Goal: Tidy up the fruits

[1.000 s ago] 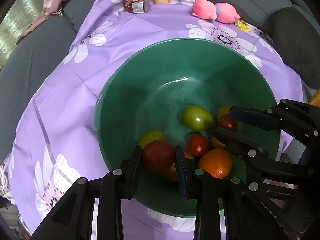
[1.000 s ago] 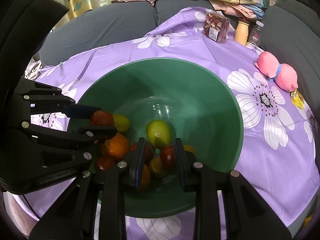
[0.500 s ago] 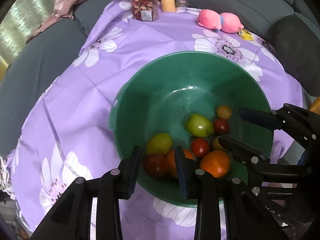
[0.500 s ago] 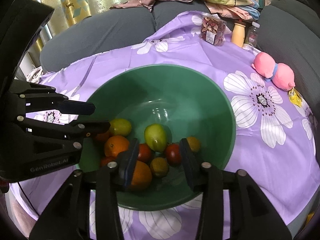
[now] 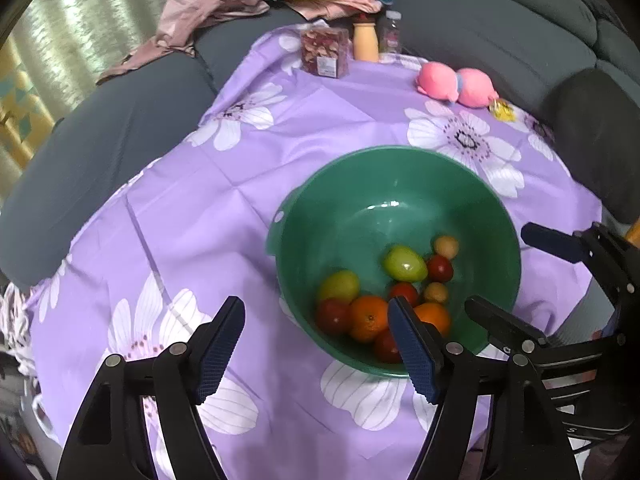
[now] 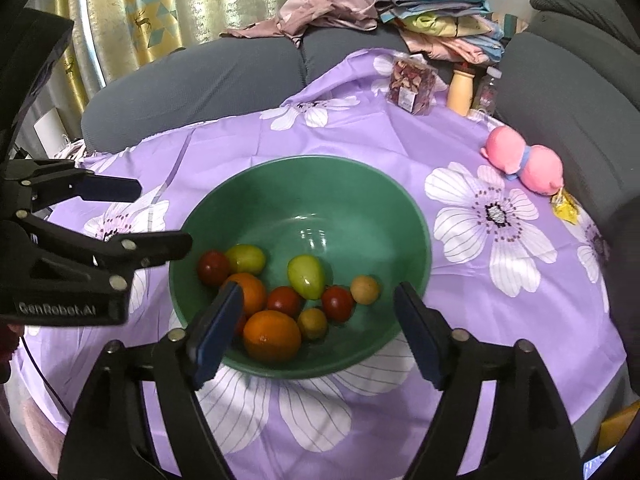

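On purple floral cloth (image 6: 400, 148): green bowl (image 6: 408, 216); grey sofa (image 6: 200, 80), perhaps, behind.

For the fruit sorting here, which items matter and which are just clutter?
Job: round green plastic bowl; the red, orange and yellow-green fruits inside it.
Lying about: pink plush toy; clear box of dried petals; tan bottle; piled clothes.

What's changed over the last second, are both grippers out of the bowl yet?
Yes. The left gripper let go of a dark red fruit, the right gripper of another; both now lie in the green bowl. Both sets of jaws have just been opening, empty, as the grippers pulled up and back. Bowl, purple cloth and pink toy stayed put.
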Available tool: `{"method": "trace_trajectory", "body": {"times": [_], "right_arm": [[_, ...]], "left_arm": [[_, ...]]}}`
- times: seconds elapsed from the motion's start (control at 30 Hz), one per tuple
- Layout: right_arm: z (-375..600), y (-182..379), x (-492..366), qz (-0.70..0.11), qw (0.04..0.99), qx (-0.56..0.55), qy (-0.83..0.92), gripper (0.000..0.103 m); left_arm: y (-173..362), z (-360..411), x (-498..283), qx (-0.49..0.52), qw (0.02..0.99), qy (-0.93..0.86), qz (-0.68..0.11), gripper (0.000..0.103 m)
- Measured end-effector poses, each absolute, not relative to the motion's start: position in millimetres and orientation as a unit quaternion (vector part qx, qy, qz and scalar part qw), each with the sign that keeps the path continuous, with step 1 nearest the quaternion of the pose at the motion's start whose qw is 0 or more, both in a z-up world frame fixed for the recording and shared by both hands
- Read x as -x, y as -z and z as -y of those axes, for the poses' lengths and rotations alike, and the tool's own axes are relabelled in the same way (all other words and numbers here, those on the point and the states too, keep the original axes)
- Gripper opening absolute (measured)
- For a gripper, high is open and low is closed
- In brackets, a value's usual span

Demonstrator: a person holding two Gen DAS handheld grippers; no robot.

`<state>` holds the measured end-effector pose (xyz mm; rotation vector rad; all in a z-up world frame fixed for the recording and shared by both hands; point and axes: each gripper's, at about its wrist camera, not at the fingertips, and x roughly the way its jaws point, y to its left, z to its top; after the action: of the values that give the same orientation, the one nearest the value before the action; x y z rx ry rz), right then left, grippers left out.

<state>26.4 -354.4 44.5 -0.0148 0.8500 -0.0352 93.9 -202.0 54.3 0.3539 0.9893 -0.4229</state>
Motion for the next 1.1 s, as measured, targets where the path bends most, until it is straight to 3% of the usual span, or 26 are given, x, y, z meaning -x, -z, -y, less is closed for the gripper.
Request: {"method": "trace_trajectory", "body": {"times": [0.33,1.1], "right_arm": [[353,-57,-12,-0.401,0.916,0.016,0.017,0.079],[355,-74,-6,-0.386,0.922,0.019,0.014,0.079]], "left_arm": [[-73,196,-81,-0.146,0.854,0.217,-0.449,0.074],[-77,212,-72,-0.215,0.854,0.184,-0.437,0.074]]}}
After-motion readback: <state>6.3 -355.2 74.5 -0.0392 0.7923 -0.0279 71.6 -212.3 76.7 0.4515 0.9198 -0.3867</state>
